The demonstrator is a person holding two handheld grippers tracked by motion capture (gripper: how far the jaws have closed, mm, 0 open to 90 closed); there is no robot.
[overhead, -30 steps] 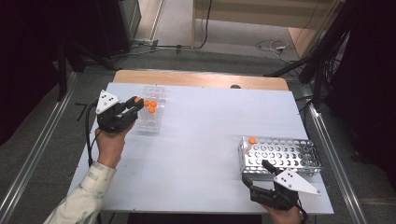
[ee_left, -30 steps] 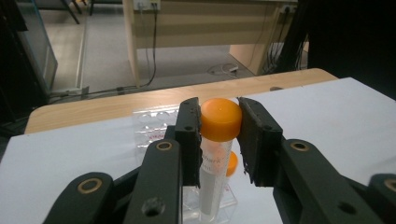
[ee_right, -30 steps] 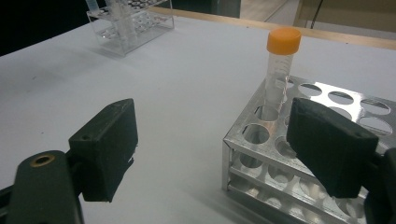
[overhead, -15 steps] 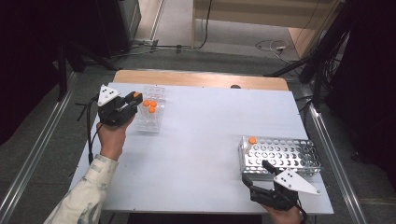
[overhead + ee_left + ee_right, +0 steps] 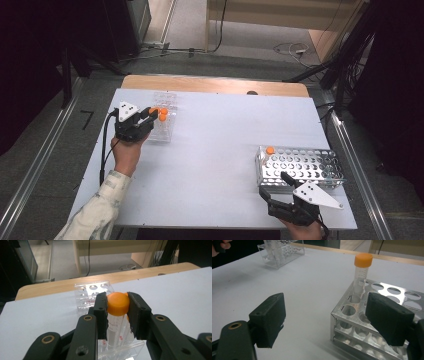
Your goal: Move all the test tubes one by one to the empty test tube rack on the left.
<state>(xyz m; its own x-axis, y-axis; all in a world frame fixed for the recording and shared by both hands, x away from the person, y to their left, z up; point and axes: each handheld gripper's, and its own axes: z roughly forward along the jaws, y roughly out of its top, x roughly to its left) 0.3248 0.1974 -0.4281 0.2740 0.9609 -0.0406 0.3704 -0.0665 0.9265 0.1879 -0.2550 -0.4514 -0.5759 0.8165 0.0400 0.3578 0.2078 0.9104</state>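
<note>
My left gripper (image 5: 151, 114) is shut on the orange cap of a clear tube (image 5: 118, 303), jaws (image 5: 117, 308) pressing it from both sides. The tube stands upright with its lower end in the clear plastic rack (image 5: 165, 129) at the table's far left. A second orange-capped tube (image 5: 163, 118) stands close behind it. Near the front right, my right gripper (image 5: 274, 184) is open with nothing between its fingers (image 5: 329, 317). It sits at the near left corner of the metal rack (image 5: 300, 167), which holds one orange-capped tube (image 5: 362, 267) in a corner hole.
The white table top (image 5: 220, 140) lies bare between the two racks. A wooden strip (image 5: 210, 84) runs along the far edge. A sleeved forearm (image 5: 100, 210) comes in at the lower left, and the clear rack (image 5: 282, 255) stands far off in the right gripper view.
My left gripper, with the tube in its jaws, has sunk slightly toward the clear rack. The right gripper has stayed in place.
</note>
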